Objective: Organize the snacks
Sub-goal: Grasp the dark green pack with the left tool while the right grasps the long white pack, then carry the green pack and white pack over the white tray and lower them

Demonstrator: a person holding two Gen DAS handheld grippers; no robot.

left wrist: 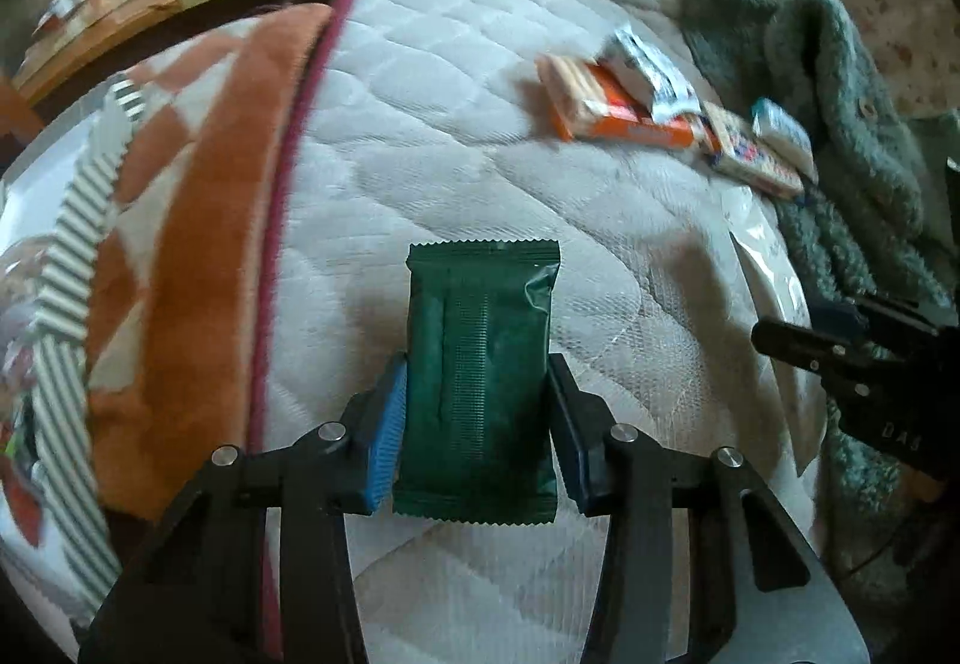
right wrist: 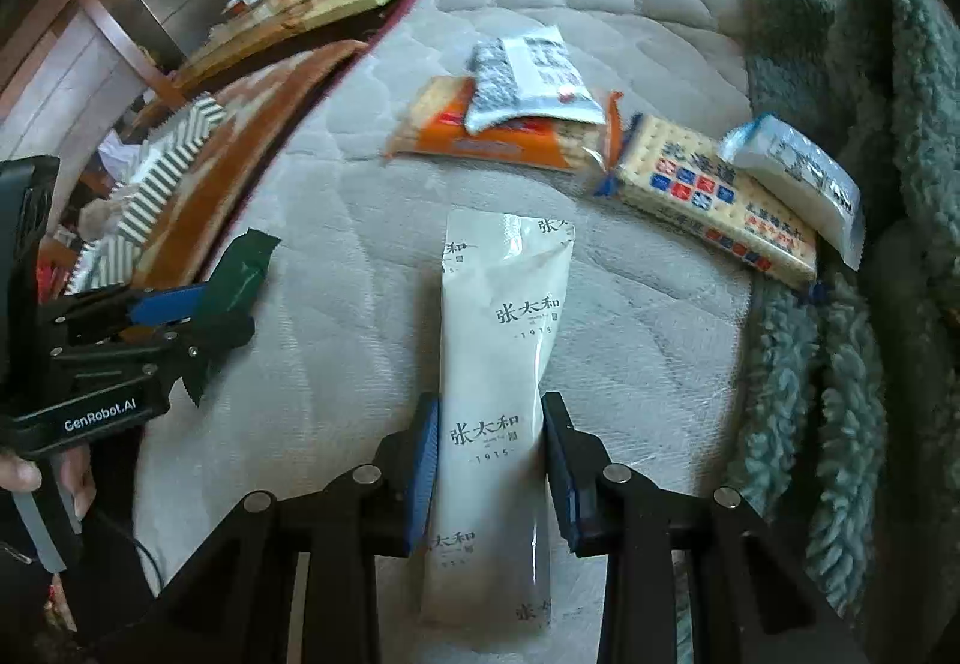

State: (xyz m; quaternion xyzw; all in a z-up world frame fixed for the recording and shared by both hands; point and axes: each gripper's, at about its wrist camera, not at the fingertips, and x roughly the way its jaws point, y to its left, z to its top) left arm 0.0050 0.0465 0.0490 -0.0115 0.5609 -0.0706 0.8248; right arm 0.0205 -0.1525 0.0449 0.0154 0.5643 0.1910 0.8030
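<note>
My left gripper [left wrist: 477, 412] is shut on a dark green snack packet [left wrist: 480, 364] and holds it over the quilted mattress [left wrist: 456, 136]. It also shows in the right wrist view [right wrist: 198, 304] with the green packet [right wrist: 240, 271]. My right gripper [right wrist: 489, 460] is shut on a long white packet [right wrist: 498, 364] with Chinese print. Ahead lie an orange cracker pack [right wrist: 480, 139], a silver-white packet [right wrist: 528, 76] on top of it, a blue-and-red cracker pack [right wrist: 714, 196] and a small white packet [right wrist: 798, 178]. These also show in the left wrist view, with the orange pack [left wrist: 612, 106].
A green fleece garment [right wrist: 852, 304] lies along the right side of the mattress. An orange-and-white blanket [left wrist: 168, 244] with a striped box [left wrist: 66, 274] lies to the left. A wooden table [right wrist: 312, 4] with small items stands at the back left.
</note>
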